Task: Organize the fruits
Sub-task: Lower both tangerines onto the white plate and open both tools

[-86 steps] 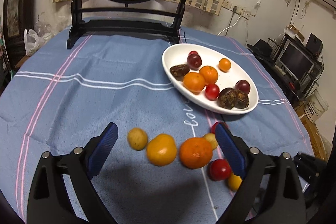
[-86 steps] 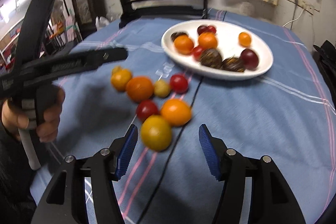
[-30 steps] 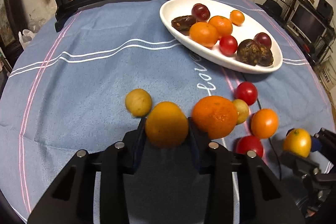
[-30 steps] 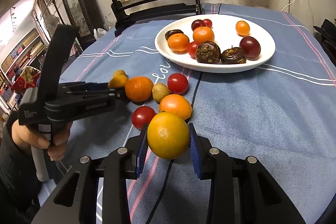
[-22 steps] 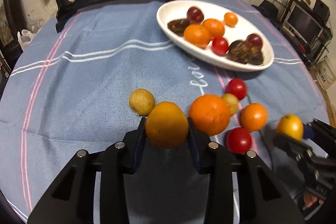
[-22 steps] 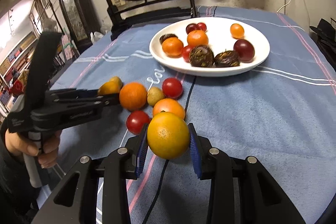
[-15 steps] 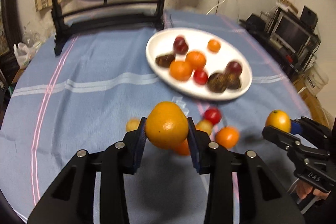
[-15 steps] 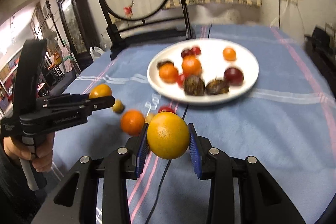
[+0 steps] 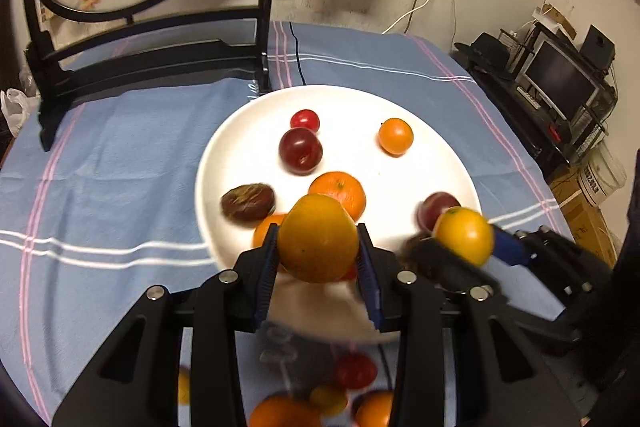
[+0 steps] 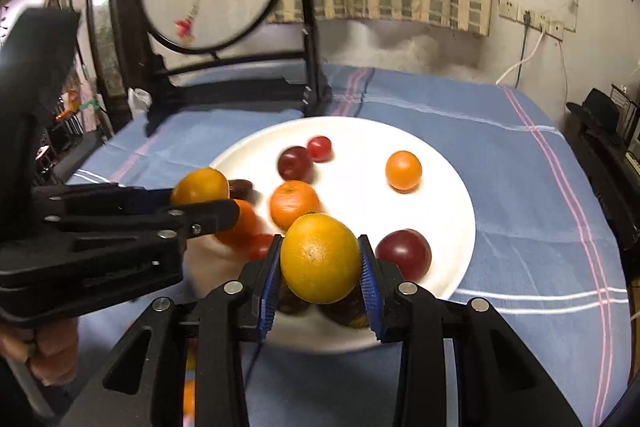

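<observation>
Both grippers carry fruit: my left gripper is clamped on an orange, and my right gripper is pinched around a yellow-orange citrus. Each hangs over the near edge of the white plate, at about six o'clock of its rim. Already on the plate I count a tangerine, a small orange fruit toward two o'clock, a dark plum, a cherry tomato at twelve o'clock, a brown date at nine o'clock and another plum. So I judge the job well along but unfinished: these two need setting down, and several blurred loose fruits lie on the blue tablecloth below the plate.
</observation>
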### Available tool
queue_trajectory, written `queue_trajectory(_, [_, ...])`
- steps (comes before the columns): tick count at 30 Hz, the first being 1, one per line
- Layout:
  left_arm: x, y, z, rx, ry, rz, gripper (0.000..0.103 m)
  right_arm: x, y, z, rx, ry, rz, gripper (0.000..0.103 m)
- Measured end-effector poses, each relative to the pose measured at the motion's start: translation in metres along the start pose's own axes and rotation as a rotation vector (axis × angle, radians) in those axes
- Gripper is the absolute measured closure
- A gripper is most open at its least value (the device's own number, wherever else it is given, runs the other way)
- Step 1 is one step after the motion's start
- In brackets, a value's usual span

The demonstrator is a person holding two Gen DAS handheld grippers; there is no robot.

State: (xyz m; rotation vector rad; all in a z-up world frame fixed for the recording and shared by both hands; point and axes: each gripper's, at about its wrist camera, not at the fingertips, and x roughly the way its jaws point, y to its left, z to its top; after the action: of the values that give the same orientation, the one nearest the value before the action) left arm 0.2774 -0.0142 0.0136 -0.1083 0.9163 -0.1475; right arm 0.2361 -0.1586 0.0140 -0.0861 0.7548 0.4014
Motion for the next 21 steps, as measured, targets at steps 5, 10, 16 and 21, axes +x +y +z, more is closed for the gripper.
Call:
queue_trajectory(5, [0.027,0.001,0.009,-0.043,-0.004,0.02,0.061,0.02,-0.01,0.001,0.022,0.012,-0.014,0.057])
queue_trajectory(10, [0.016,0.004,0.009,-0.102,-0.06,0.012,0.029,0.015,-0.011,0.001,0.018,-0.013,-0.005,0.045])
queue_trajectory(16, [-0.016,0.0,-0.005,-0.066,-0.09,0.001,0.02,-0.007,-0.006,-0.003,0.025,-0.017,0.01,0.043])
queue_trajectory(21, [-0.046,0.007,-0.031,-0.067,-0.104,0.003,0.014,-0.028,0.001,-0.021,0.02,0.012,0.01,0.038])
